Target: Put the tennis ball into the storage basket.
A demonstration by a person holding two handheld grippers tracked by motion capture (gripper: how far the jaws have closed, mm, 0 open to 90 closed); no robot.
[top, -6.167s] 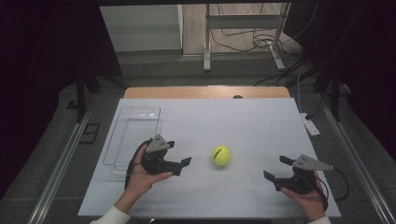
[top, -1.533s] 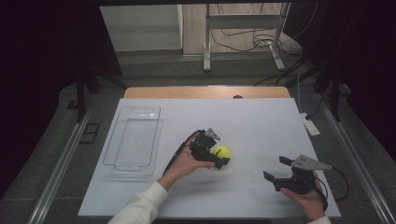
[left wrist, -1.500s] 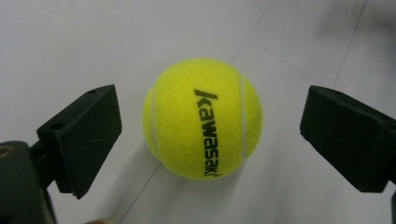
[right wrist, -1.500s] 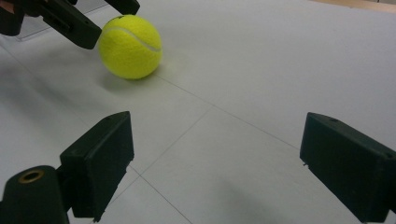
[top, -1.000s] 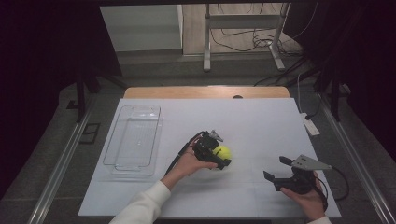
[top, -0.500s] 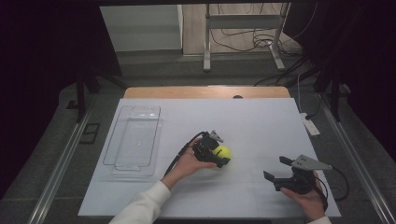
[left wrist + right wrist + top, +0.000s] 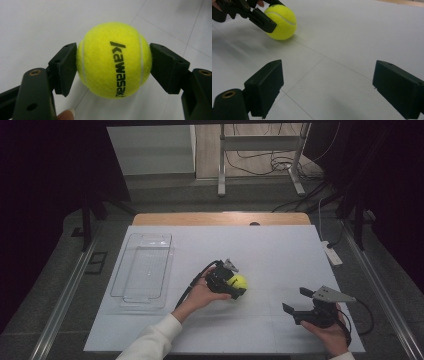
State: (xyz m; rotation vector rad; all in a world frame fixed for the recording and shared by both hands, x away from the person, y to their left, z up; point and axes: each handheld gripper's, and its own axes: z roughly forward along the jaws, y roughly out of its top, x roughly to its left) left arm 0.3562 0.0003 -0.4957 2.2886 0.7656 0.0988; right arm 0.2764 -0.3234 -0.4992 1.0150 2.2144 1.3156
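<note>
Ball clamped between jaws (lettering runs bottom to top)

Yellow tennis ball, black Kawasaki lettering, sat on the table's middle, pinched between the left gripper's jaws

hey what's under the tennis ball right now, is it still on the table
The tennis ball rests on the white table cover, clamped in the left gripper. In the right gripper view its underside meets the sheet. The contact spot itself is covered by the ball.
</note>
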